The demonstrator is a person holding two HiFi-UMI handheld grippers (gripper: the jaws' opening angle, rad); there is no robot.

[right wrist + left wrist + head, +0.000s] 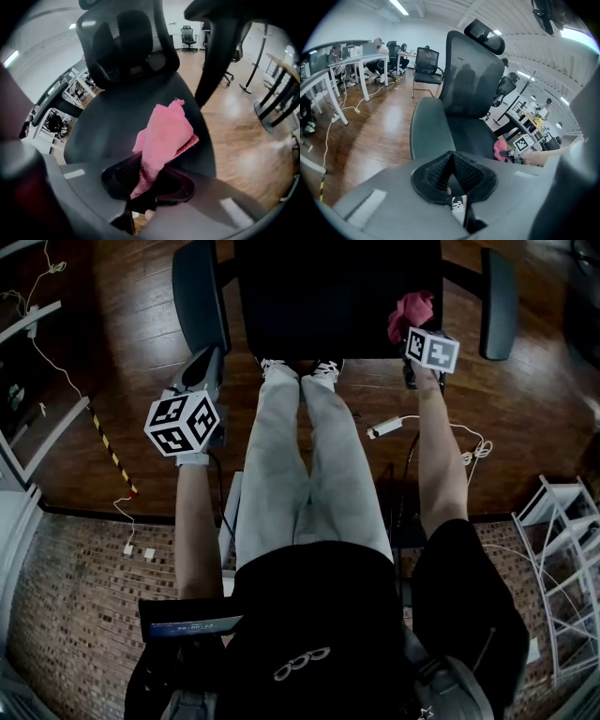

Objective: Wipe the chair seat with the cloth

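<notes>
One cloth (161, 140) — one chair seat (110, 124)

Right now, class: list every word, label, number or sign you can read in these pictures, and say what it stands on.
No text here can be read.
Blue strip by the person's waist: print too small to read.
Black top: pale looped emblem, no letters.
Left marker cube and right marker cube: black-and-white square patterns, no letters.
</notes>
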